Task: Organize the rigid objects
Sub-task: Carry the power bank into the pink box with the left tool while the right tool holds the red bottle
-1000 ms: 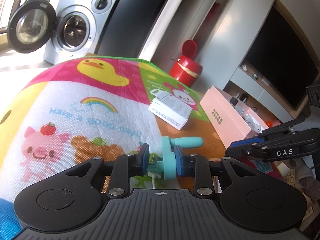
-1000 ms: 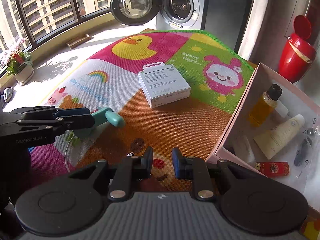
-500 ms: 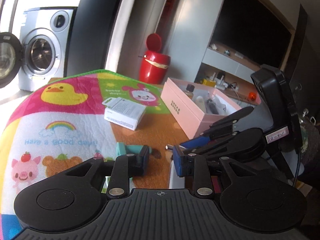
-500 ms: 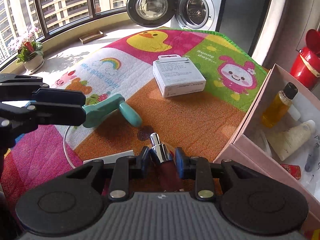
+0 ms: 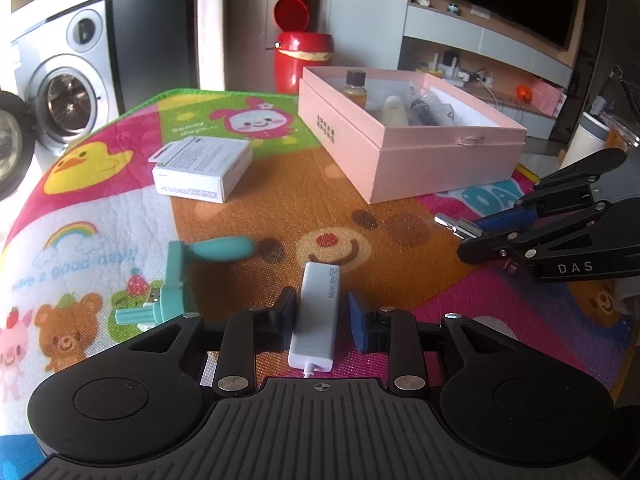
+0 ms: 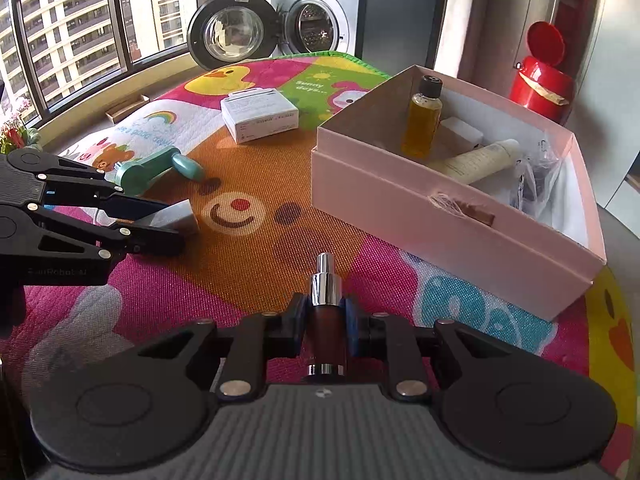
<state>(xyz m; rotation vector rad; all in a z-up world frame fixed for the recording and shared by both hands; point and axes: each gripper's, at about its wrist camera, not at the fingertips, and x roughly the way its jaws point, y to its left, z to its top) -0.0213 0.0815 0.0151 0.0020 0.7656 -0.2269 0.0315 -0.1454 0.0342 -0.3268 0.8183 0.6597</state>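
Below the left wrist camera, the left gripper (image 5: 318,316) straddles one smooth white plastic adapter block (image 5: 316,318); its jaws have just been widening, with a gap at the right blue pad, so nothing is clamped. On the woven cartoon play mat (image 5: 280,200) lie one teal plastic crank-shaped tool (image 5: 188,272) and one white cardboard carton (image 5: 202,168).

From the right wrist view, the right gripper (image 6: 325,322) has been tightening and pinches one brown glass spray bottle with a chrome pump (image 6: 326,308), held above the mat near one open pink cardboard box (image 6: 452,224).
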